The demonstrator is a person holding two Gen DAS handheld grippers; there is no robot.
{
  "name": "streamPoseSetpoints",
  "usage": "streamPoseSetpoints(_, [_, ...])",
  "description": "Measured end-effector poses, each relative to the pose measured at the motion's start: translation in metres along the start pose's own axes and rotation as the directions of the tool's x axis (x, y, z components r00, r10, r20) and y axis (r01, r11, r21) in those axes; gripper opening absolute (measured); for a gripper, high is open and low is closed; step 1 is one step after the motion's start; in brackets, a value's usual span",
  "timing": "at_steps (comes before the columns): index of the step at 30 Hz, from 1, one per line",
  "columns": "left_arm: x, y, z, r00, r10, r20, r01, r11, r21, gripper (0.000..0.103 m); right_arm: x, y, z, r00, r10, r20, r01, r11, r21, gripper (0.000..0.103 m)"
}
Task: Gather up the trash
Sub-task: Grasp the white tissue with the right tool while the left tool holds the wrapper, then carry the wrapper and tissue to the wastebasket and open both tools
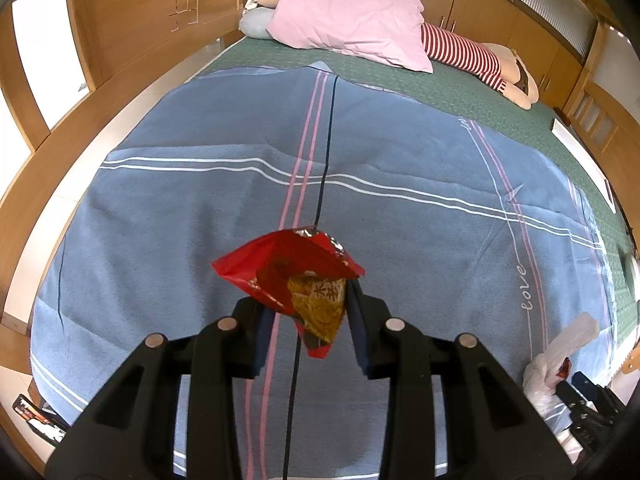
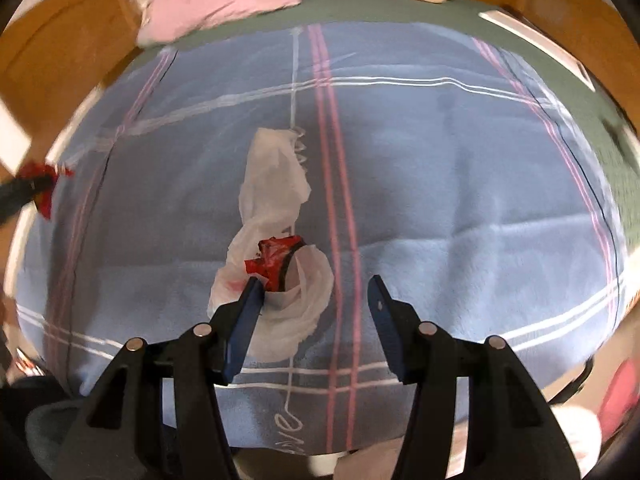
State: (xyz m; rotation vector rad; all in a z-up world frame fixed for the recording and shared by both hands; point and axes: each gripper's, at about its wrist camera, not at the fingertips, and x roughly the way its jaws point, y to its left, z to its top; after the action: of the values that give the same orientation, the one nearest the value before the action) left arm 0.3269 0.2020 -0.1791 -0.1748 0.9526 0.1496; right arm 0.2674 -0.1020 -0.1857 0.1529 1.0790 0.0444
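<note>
Our left gripper pinches a torn red snack wrapper above the blue blanket. Our right gripper gapes empty over a white plastic bag holding red trash, mid-blanket, near the front edge.

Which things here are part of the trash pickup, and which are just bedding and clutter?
Job: red wrapper in left gripper; white bag holding red trash; right gripper, open.

Lying about: blanket, pink pillow, striped doll.
</note>
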Motion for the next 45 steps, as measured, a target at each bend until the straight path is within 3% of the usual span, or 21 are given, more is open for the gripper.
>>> streamPoseSetpoints(5, [0.000,-0.002,0.000,1.000,-0.001,0.001,0.001,1.000,0.010,0.034,-0.007,0.025,0.003,0.998,0.009,0.068,-0.006,0.999,-0.052,0.056])
streamPoseSetpoints(11, [0.001,0.000,0.000,1.000,-0.001,-0.006,0.001,1.000,0.007,0.034,0.044,0.060,0.012,0.994,-0.105,-0.045,0.095,0.979,-0.179,0.061])
streamPoseSetpoints(13, [0.000,0.001,0.001,1.000,-0.003,-0.002,0.003,1.000,0.007,0.034,0.050,0.057,0.007,0.996,-0.066,-0.067,0.055,0.988,-0.147,0.053])
streamPoseSetpoints(18, [-0.003,-0.006,0.000,0.999,-0.029,0.015,0.028,0.998,0.050,0.034,0.039,0.052,-0.007,0.997,-0.057,-0.050,0.047,0.983,-0.179,0.031])
streamPoseSetpoints(21, [-0.020,-0.018,-0.003,0.994,-0.035,0.102,0.025,0.994,0.104,0.033,0.015,0.037,-0.009,1.000,0.005,0.000,-0.005,0.992,-0.123,0.027])
streamPoseSetpoints(23, [-0.044,-0.030,-0.007,0.976,0.005,0.217,-0.040,0.987,0.157,0.033,-0.010,0.027,-0.013,0.998,0.041,0.058,-0.035,0.995,-0.098,0.027])
streamPoseSetpoints(26, [-0.076,-0.046,-0.017,0.951,0.058,0.304,-0.121,0.973,0.194,0.033,-0.057,0.009,-0.019,0.986,0.052,0.161,-0.036,0.995,-0.097,0.027])
streamPoseSetpoints(32, [-0.150,-0.087,-0.059,0.953,-0.068,0.295,0.003,0.976,0.217,0.033,-0.128,-0.029,-0.033,0.962,0.086,0.260,-0.067,0.995,-0.079,0.027])
streamPoseSetpoints(38, [-0.212,-0.146,-0.122,0.938,-0.207,0.280,0.107,0.936,0.335,0.033,-0.193,-0.075,-0.075,0.940,0.129,0.316,-0.120,0.992,-0.047,0.027])
streamPoseSetpoints(41, [-0.236,-0.176,-0.154,0.927,-0.268,0.261,0.145,0.901,0.410,0.033,-0.211,-0.100,-0.100,0.948,0.150,0.281,-0.152,0.988,-0.014,0.027])
streamPoseSetpoints(45, [-0.254,-0.204,-0.182,0.920,-0.303,0.247,0.154,0.862,0.483,0.033,-0.208,-0.126,-0.140,0.974,0.107,0.201,-0.113,0.993,0.017,0.028])
